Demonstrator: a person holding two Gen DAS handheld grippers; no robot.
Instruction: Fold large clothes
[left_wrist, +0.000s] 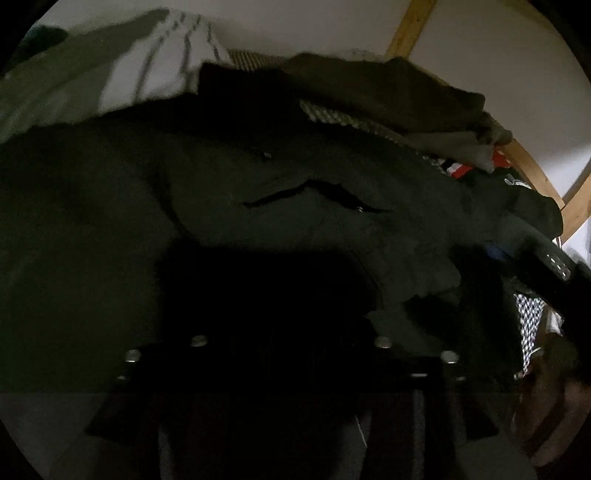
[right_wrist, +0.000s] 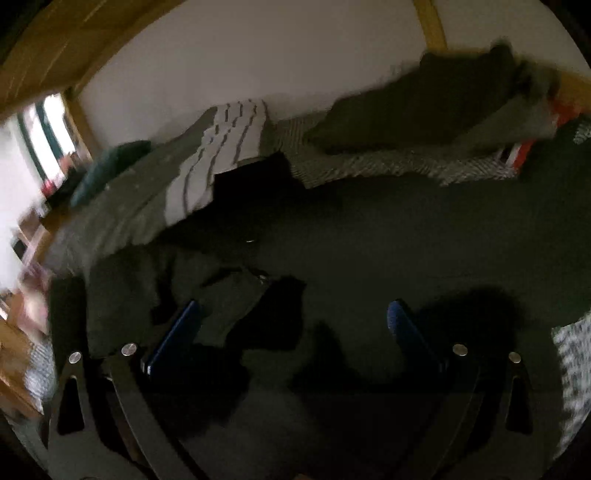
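Observation:
A large dark green garment (left_wrist: 258, 192) lies spread over the bed and fills most of the left wrist view; a slit pocket with a zipper shows on it. It also fills the right wrist view (right_wrist: 388, 236). My left gripper (left_wrist: 284, 295) is pressed low into the dark cloth; its fingers are lost in shadow. My right gripper (right_wrist: 291, 317) is open, its blue-padded fingers (right_wrist: 177, 332) wide apart just above the garment, with a crumpled fold between them.
A pile of folded clothes (left_wrist: 388, 96) sits at the back right by the wooden bed frame (left_wrist: 535, 173). A white striped cloth (right_wrist: 218, 158) lies at the back left on a checked blanket (right_wrist: 369, 162). A white wall stands behind.

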